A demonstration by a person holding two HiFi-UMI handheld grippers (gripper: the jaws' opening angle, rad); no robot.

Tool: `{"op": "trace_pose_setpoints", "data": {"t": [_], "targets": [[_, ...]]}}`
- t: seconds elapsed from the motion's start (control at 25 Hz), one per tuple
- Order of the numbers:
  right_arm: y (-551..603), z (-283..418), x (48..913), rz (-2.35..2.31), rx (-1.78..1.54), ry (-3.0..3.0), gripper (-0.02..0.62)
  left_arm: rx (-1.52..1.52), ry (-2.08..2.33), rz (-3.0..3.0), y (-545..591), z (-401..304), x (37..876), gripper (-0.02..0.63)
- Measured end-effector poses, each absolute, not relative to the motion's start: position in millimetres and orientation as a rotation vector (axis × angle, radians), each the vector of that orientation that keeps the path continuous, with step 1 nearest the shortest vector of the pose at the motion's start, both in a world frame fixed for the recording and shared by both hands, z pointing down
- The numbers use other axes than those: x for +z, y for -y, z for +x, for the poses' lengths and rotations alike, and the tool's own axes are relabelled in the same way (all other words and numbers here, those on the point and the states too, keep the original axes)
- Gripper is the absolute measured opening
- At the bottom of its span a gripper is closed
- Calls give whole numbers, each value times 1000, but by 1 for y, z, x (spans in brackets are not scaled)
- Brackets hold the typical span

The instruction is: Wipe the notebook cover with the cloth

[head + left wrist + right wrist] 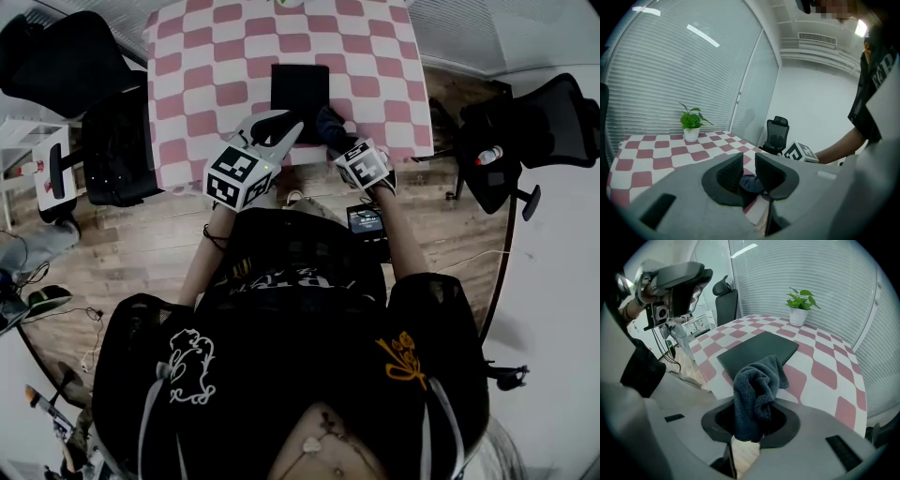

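Bench (pixel 216 56): pink-white checks. Dark notebook (pixel 300 89) closed, flat at bench middle. Right hand-held gripper (pixel 751 418) clamped on dark cloth (pixel 757 385), near notebook's near edge. Left hand-held gripper (pixel 749 171): jaws narrowly apart, nothing between. Potted plant (pixel 800 303) at far edge.

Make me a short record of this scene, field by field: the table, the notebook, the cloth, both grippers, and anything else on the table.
table: pink-and-white checked cover
notebook: dark, closed, lying flat
cloth: dark blue, bunched, at the notebook's near edge; contact cannot be told
right gripper: clamped on the cloth
left gripper: jaws a narrow gap apart, nothing between them
plant: small white pot, far end of table
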State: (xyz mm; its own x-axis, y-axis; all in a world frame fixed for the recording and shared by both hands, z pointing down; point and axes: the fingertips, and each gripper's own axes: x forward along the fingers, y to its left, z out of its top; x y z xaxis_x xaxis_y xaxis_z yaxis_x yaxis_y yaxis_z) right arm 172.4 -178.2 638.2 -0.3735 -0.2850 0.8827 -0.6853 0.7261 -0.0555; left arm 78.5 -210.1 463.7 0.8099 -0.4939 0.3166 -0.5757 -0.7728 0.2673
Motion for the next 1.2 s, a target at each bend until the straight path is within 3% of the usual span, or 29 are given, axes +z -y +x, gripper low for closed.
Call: {"op": "trace_pose_setpoints", "data": {"t": [1.2], "targets": [[110,155,517,1017,711,2376,91,428,1136,2567,95,50,447,74]]}}
